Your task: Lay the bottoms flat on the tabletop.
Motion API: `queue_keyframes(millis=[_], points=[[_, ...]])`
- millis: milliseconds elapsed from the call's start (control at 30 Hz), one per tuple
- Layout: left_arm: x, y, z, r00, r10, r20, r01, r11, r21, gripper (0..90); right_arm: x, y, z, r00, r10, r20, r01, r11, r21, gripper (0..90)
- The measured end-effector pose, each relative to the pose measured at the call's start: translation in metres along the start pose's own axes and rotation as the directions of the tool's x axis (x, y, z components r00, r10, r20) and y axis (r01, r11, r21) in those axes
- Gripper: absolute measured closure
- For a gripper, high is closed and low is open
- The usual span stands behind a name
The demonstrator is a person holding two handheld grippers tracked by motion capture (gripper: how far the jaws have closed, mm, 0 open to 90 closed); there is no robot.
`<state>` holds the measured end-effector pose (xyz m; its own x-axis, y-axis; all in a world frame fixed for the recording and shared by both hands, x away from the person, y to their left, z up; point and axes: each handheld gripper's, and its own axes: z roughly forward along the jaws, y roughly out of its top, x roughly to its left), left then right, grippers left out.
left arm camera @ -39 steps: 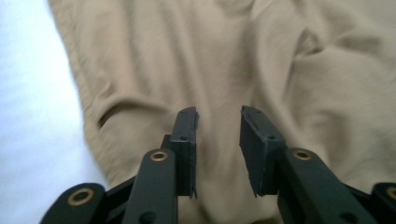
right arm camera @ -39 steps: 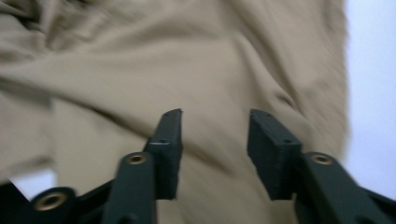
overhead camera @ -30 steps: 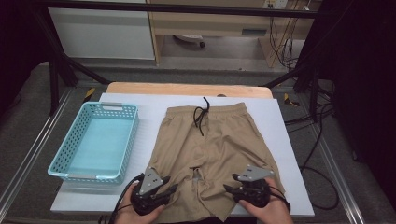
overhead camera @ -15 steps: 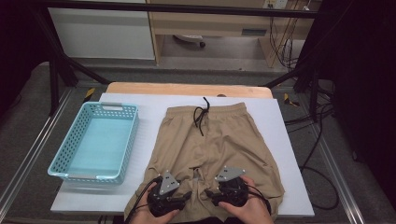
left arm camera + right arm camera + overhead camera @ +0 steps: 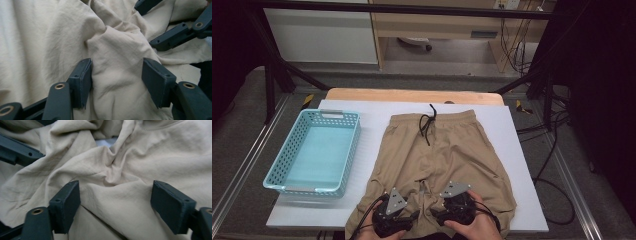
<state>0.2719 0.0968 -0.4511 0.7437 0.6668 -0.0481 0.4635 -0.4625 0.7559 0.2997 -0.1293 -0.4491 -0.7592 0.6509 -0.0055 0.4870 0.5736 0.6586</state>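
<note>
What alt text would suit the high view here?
A person's two hands hold tongs, left and right, close together over the near hem of tan shorts spread on a white table. An empty light blue basket sits left of the shorts.

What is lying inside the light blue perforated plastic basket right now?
Nothing visible: the light blue perforated plastic basket shows a bare floor. Its near wall hides a thin strip of that floor. The tan drawstring shorts lie beside it.

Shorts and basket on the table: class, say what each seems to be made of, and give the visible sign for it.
Shorts: a thin woven fabric, matte tan, probably cotton or a blend; it creases softly and bunches into folds. Basket: moulded plastic by the look of it, smooth light blue, with walls pierced by regular holes.
</note>
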Motion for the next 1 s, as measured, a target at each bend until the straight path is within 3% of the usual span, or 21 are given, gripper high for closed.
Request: queue_keyframes(millis=[67, 133, 233, 367, 467, 567, 733, 833, 900, 1000], points=[[0.0, 0.0, 0.003, 1.0, -0.007, 0.005, 0.007, 0.9999, 0.008, 40.7, 0.0, 0.001, 0.002, 1.0, -0.003, 0.006, 0.003, 1.0, 0.003, 24.4], [0.0, 0.0, 0.007, 1.0, -0.007, 0.004, 0.007, 0.9999, 0.013, 40.5, -0.003, 0.003, 0.004, 1.0, 0.007, 0.0, -0.007, 1.0, -0.007, 31.6], [0.0, -0.001, 0.009, 0.9998, 0.016, -0.01, -0.016, 0.9999, 0.001, 43.3, -0.007, 0.004, 0.003, 1.0, 0.007, -0.006, -0.007, 1.0, -0.028, 55.1], [0.001, -0.002, 0.009, 0.9991, 0.024, -0.035, -0.024, 0.9997, -0.007, 58.2, -0.006, 0.004, 0.002, 0.9995, -0.012, -0.031, 0.011, 0.999, -0.031, 76.3], [0.006, -0.003, 0.008, 0.9999, -0.003, -0.011, 0.003, 0.9998, -0.018, 75.1, -0.003, 0.005, 0.001, 0.9985, -0.035, -0.043, 0.033, 0.999, -0.032, 86.1], [0.011, -0.005, 0.007, 0.9993, -0.035, 0.015, 0.035, 0.9992, -0.021, 86.8, -0.003, 0.004, -0.001, 0.9979, -0.04, -0.05, 0.038, 0.999, -0.031, 88.9], [0.009, -0.006, 0.001, 0.9942, -0.074, 0.078, 0.073, 0.9972, 0.012, 89.4, 0.004, 0.001, -0.009, 0.996, -0.048, -0.075, 0.047, 0.999, -0.022, 89.7], [0.001, -0.009, -0.003, 0.9879, -0.088, 0.127, 0.085, 0.9959, 0.033, 89.5, 0.011, -0.003, -0.014, 0.9932, -0.07, -0.093, 0.07, 0.998, -0.005, 89.9], [-0.003, -0.012, -0.006, 0.9773, -0.119, 0.175, 0.112, 0.9924, 0.05, 89.5, 0.015, -0.006, -0.018, 0.9916, -0.079, -0.102, 0.08, 0.997, 0.005, 89.9], [-0.009, -0.013, -0.007, 0.9736, -0.113, 0.199, 0.103, 0.9929, 0.06, 89.5, 0.019, -0.011, -0.022, 0.9906, -0.087, -0.106, 0.088, 0.996, 0.01, 89.9]])
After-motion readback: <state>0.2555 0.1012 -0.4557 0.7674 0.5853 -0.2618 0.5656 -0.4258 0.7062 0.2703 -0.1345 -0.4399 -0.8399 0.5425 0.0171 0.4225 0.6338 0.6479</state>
